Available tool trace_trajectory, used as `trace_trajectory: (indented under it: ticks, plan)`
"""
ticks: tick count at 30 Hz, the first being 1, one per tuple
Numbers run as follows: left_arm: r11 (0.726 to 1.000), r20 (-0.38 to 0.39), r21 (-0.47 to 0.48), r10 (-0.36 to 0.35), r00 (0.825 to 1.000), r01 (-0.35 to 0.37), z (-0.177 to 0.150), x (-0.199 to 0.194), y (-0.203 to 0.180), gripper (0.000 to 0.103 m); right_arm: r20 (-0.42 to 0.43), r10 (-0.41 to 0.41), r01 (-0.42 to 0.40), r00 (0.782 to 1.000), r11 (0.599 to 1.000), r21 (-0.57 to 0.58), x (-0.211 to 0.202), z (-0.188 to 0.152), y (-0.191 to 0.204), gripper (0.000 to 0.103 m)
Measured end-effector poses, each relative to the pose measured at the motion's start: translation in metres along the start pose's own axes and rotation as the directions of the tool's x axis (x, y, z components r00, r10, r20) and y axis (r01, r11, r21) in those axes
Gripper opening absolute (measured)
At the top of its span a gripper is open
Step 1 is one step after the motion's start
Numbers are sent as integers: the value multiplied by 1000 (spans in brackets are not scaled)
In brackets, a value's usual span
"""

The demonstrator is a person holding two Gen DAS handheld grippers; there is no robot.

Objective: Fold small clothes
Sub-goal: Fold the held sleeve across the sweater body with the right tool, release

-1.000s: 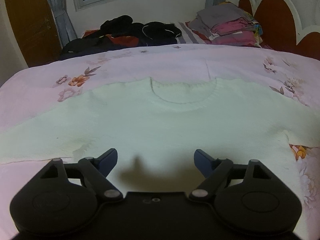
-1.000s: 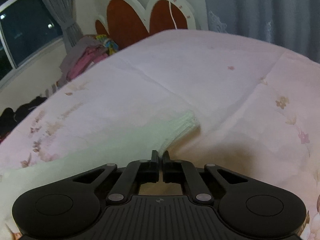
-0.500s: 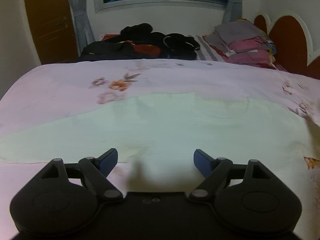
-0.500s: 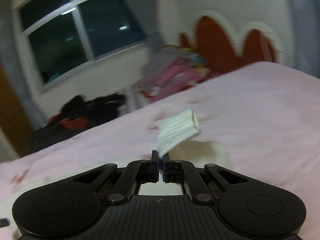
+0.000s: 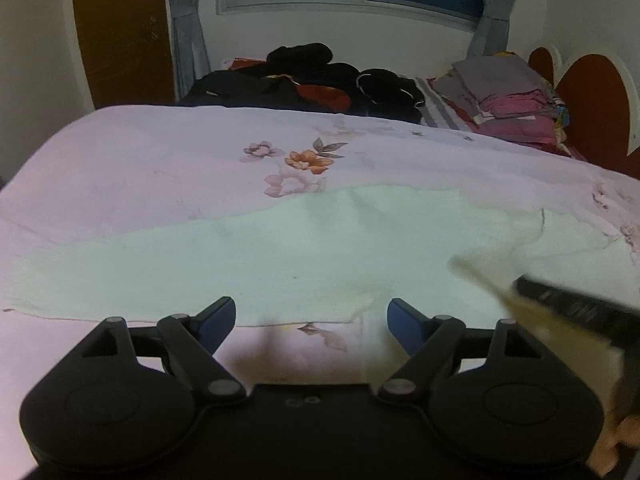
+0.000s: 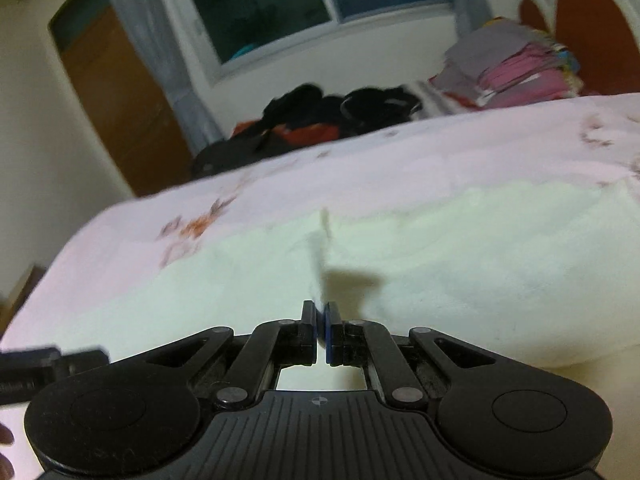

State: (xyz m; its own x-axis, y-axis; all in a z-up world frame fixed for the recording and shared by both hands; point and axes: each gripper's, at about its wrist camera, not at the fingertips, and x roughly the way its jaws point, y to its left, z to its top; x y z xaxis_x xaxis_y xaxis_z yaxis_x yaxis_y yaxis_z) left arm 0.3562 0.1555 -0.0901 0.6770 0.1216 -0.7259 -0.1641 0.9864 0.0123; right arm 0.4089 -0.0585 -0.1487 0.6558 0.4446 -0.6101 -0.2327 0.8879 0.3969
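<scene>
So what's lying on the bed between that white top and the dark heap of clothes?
Only bare floral bedspread lies between the white top and the dark clothes pile, in the left wrist view.

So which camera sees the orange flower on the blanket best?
The left wrist view. There the orange flower is sharp, with its petals and grey leaves clear on the pink bedspread. In the right wrist view the same flower is only a blurry orange smear near the left side.

Dim indoor light, fisheye-warped edges, right view motion-blurred.
</scene>
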Motion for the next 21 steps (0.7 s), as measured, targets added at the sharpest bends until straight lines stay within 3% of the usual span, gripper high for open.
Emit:
trace_trajectory:
  ticks: [2,3,4,5,8,11,14,17,21]
  plan:
    - [999,-9,-3,-36,999,36,1,4,-5,82,-36,1,-1,999,1000,0,7,-3,-1,12]
    - [998,-18,-6,-56,998,56,1,7,-8,82,-42,11,-10,999,1000,7,7,-4,-3,40]
    - [996,-30,-11,-83,996,83,1,11,-12,82,-32,8,-8,999,1000,12,3,-5,-6,77]
    - [993,-51,-21,-117,992,116,1,15,-17,82,-4,-5,5,1000,1000,7,-4,-5,-6,86]
    - [974,-116,-67,-223,968,217,1,31,-33,82,49,-45,47,998,998,-49,-30,-8,-15,87]
    - [963,-152,-94,-266,952,254,0,49,-50,79,80,-144,151,986,985,-86,-54,-15,-38,87]
    - [953,-191,-131,-294,936,273,-1,74,-62,63,92,-267,276,959,956,-103,-69,-25,-70,87]
    - [955,-184,-145,-282,942,257,-4,89,-72,57,72,-341,344,937,937,-51,-83,-34,-107,86]
    - [961,-177,-125,-267,947,248,-4,95,-84,31,53,-392,393,918,919,-12,-96,-43,-137,86]
